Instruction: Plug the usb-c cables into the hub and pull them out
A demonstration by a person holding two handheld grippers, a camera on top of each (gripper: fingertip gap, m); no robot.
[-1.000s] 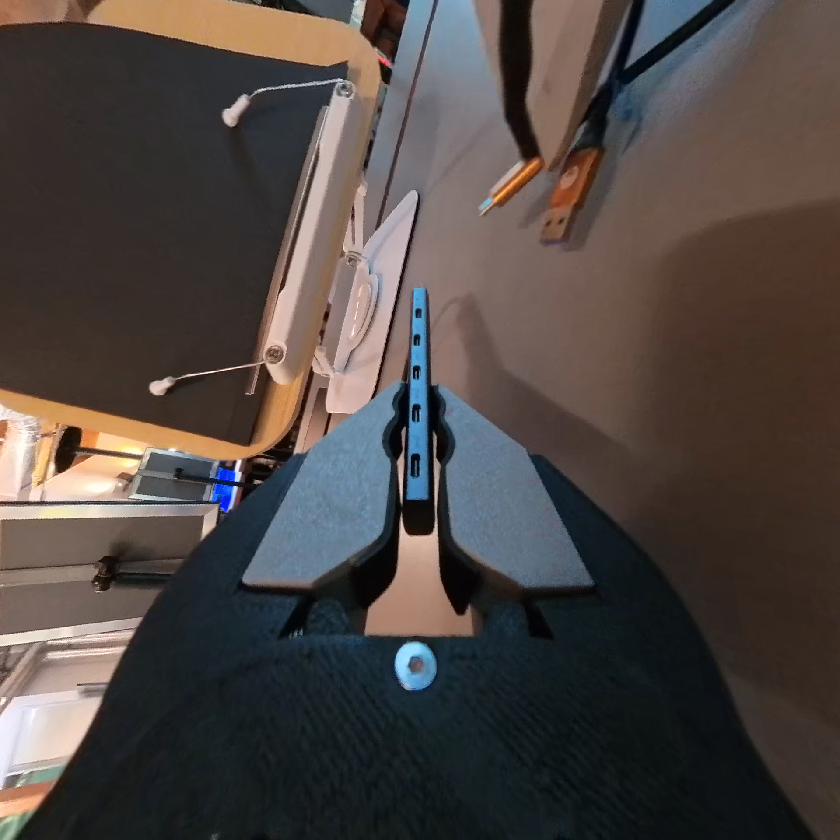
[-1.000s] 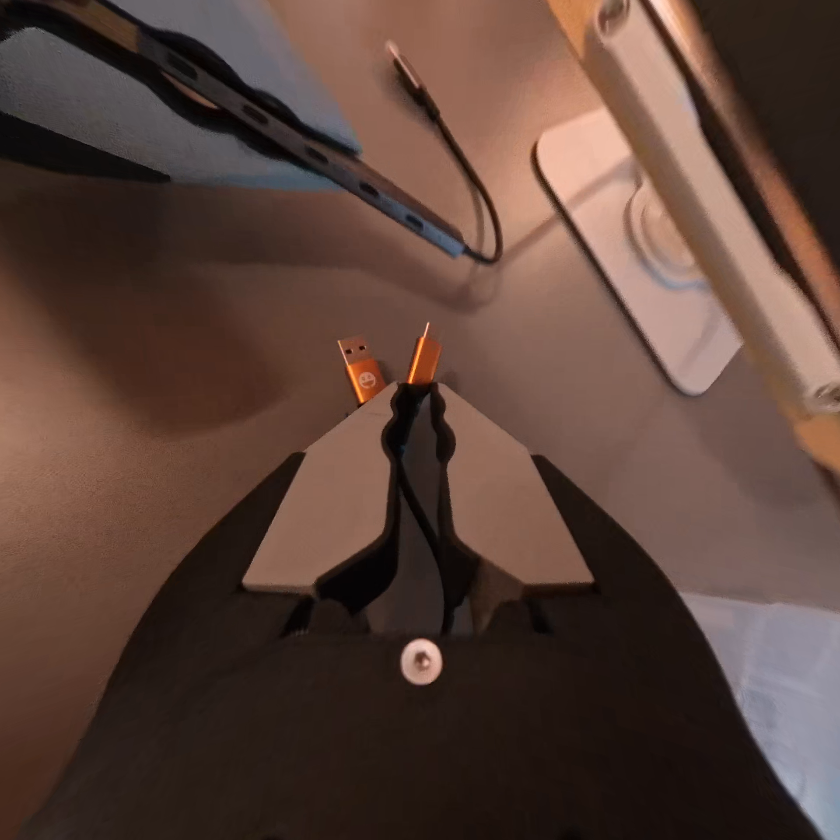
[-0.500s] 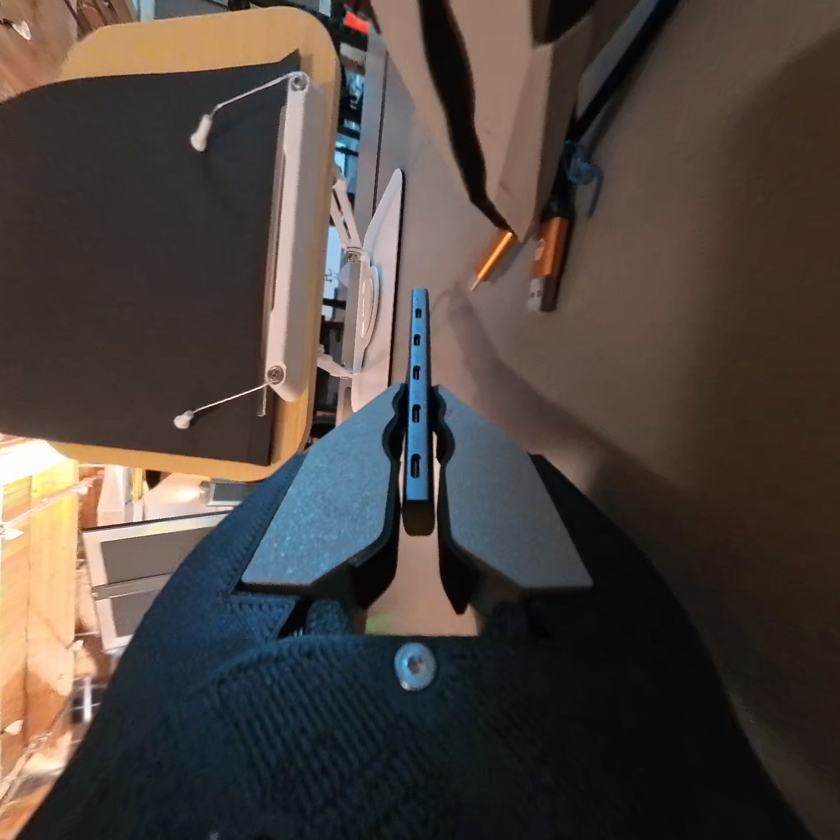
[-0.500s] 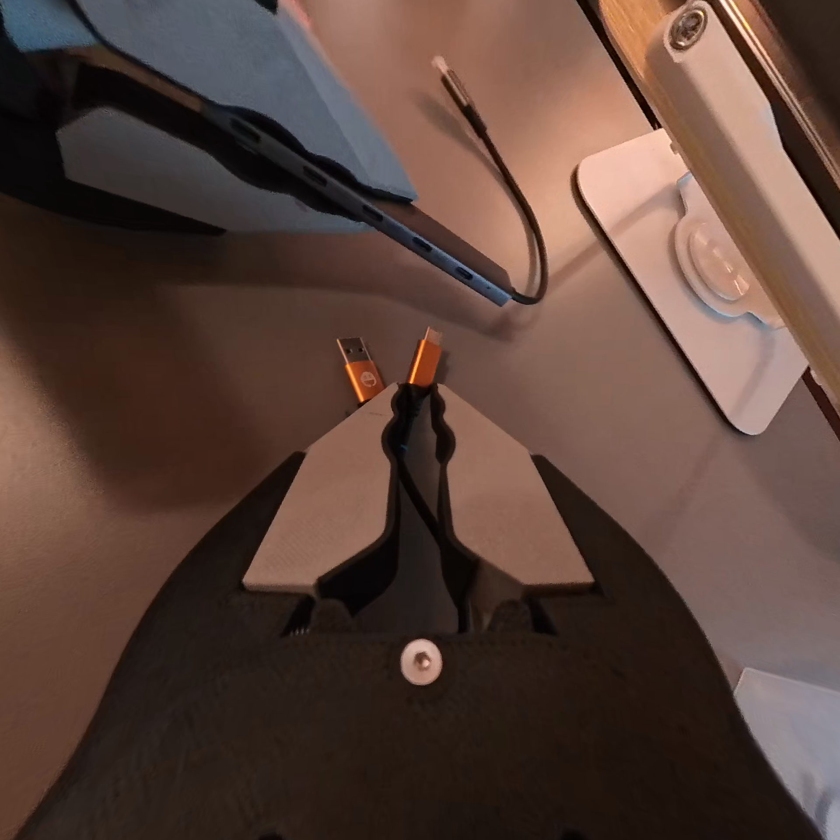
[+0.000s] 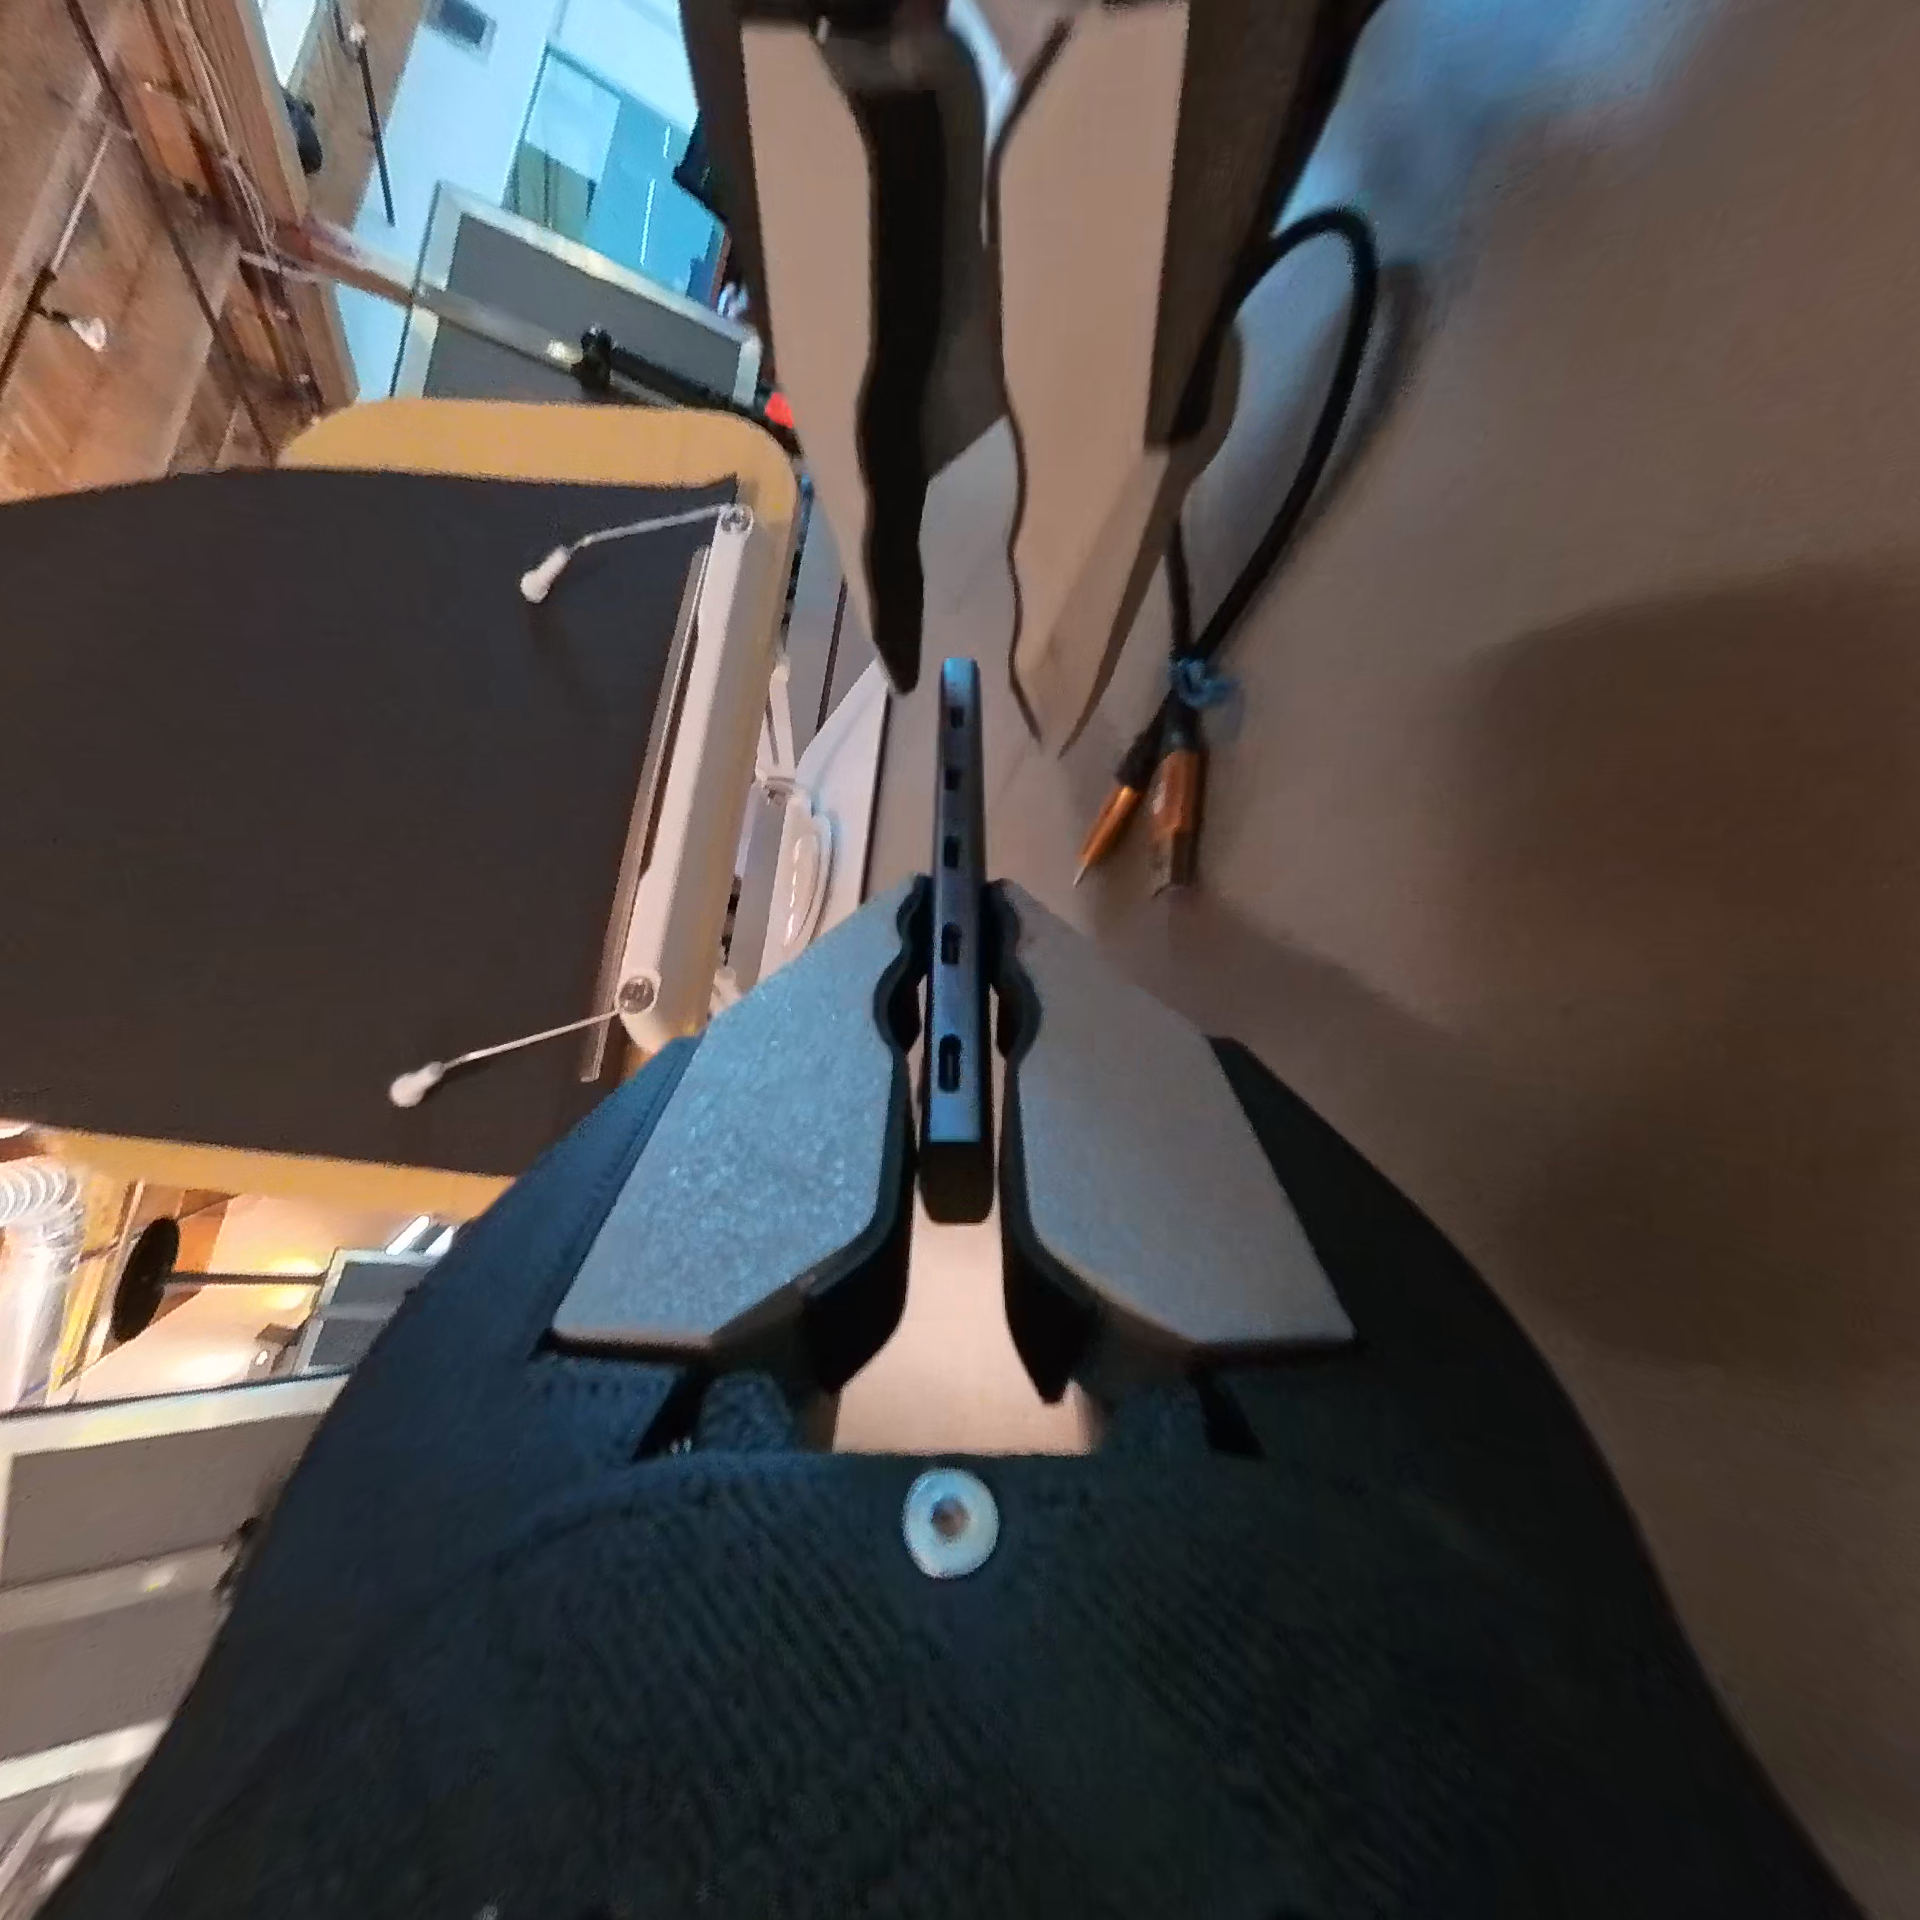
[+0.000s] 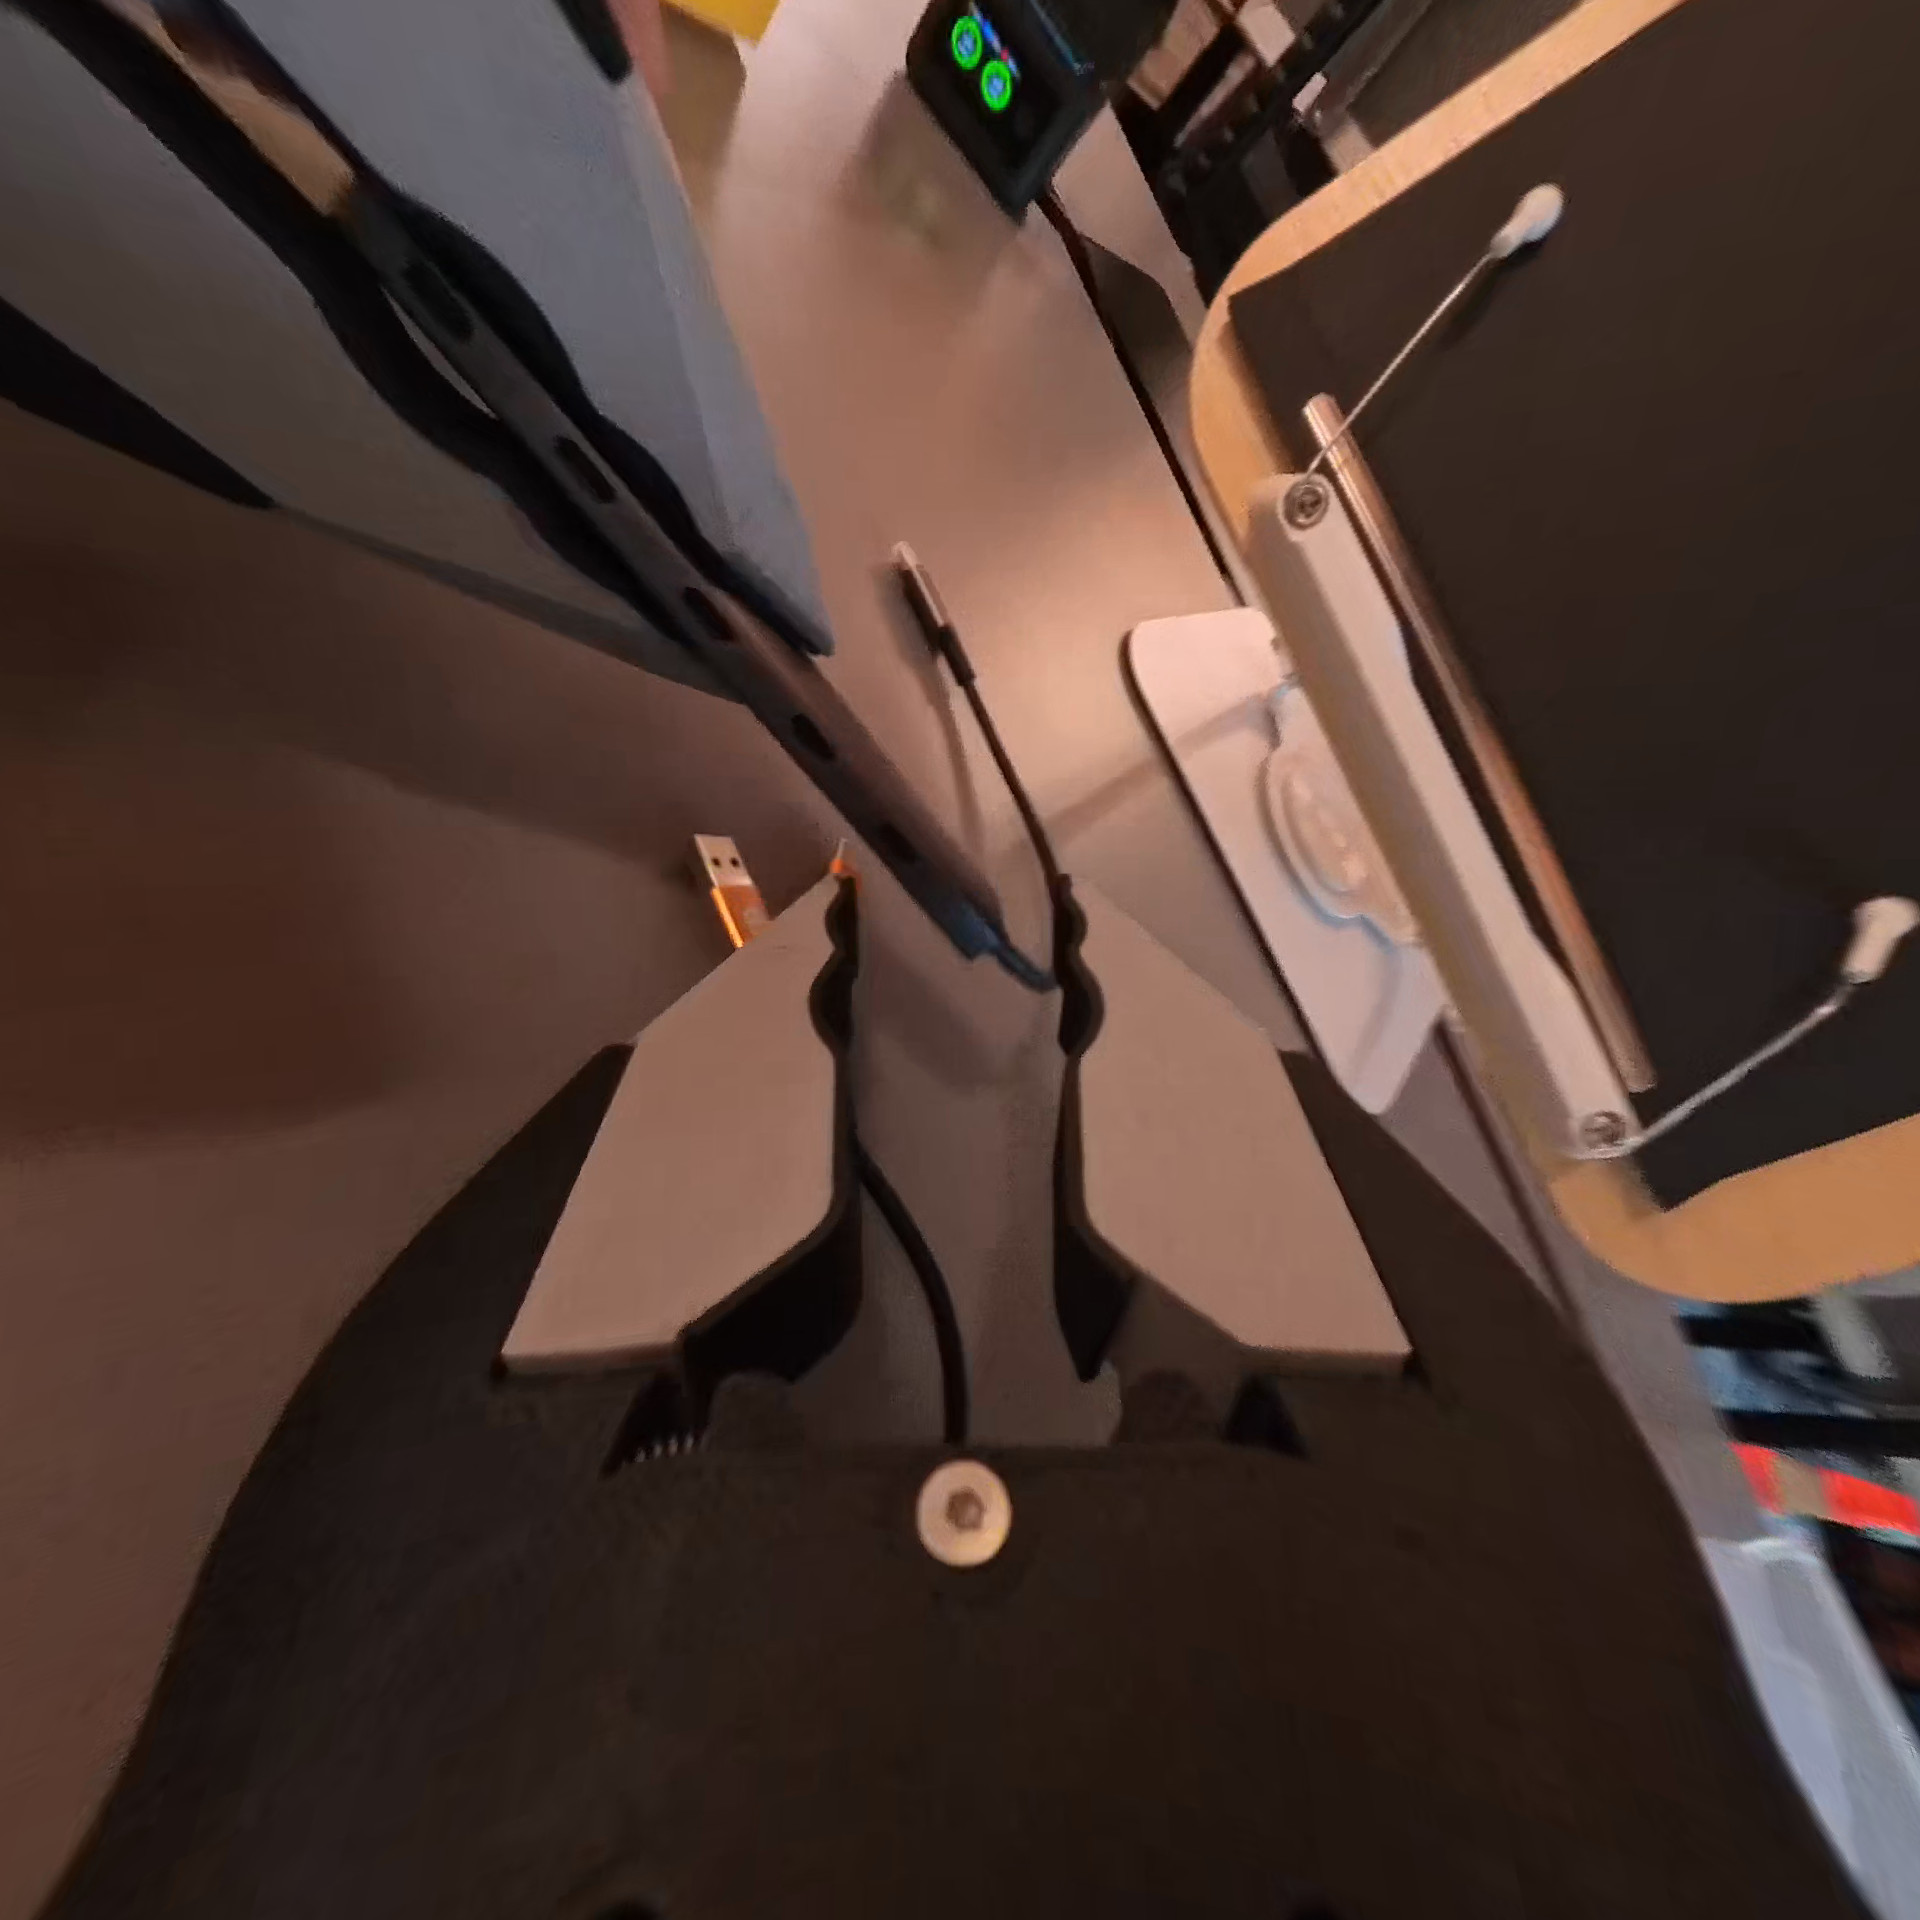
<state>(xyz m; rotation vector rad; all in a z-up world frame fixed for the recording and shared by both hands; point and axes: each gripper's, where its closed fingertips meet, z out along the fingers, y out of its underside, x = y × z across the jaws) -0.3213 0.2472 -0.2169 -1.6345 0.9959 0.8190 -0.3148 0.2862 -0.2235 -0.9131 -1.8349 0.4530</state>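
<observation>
hub (image 5: 958, 935) clamped edge-up in the left gripper (image 5: 958, 904), ports facing the camera. right gripper (image 6: 956, 914) spread wide, holding nothing; the orange cable (image 5: 1107, 826) lies on the table (image 5: 1558, 935) just beside the hub. looks like a between-plugs step: next move calls for closing on that orange plug and lining it up with a port. right wrist view alone shows the hub's own black lead (image 6: 997, 748) trailing off and a small green-lit screen (image 6: 987, 73).
</observation>
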